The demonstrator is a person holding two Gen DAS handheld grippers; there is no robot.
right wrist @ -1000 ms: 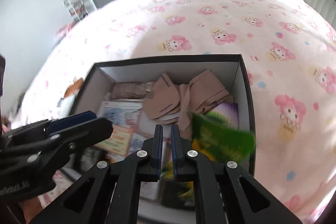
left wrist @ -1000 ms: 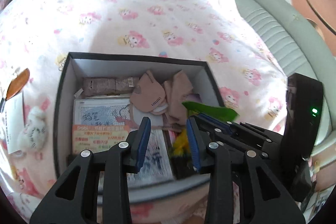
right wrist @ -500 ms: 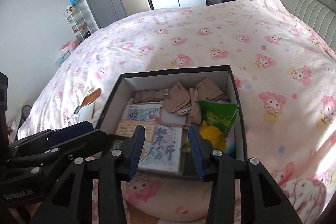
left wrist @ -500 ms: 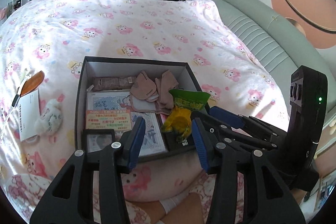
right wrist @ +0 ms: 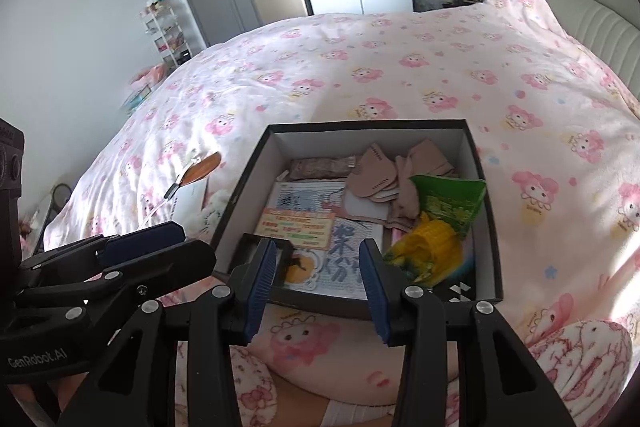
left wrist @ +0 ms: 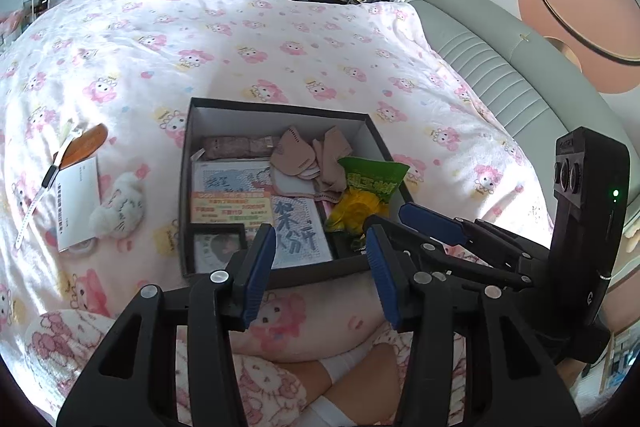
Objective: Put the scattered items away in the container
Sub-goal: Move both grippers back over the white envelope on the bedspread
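Both claws, left claw [left wrist: 322,269] and right claw [right wrist: 316,273], sit wide with nothing between them. 1 black box [left wrist: 186,163] is filling up; I'd swing left for the plush toy [left wrist: 118,203] on the bed, pinching it mid-body.

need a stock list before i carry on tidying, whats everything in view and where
box: 1, black outside, white inside, on the bedspread
snack bag: 1, green and yellow, right side of box
socks: several, tan, back of box
printed cards: a few, white, orange and blue, box floor
small frame: 1, black, near left corner of box
plush toy: 1, white, on bedspread left of box
envelope: 1, white, left of plush toy
wooden comb: 1, brown, behind envelope
bedspread: 1, pink cartoon print
left gripper: 1, black with blue pads, empty
right gripper: 1, same, empty
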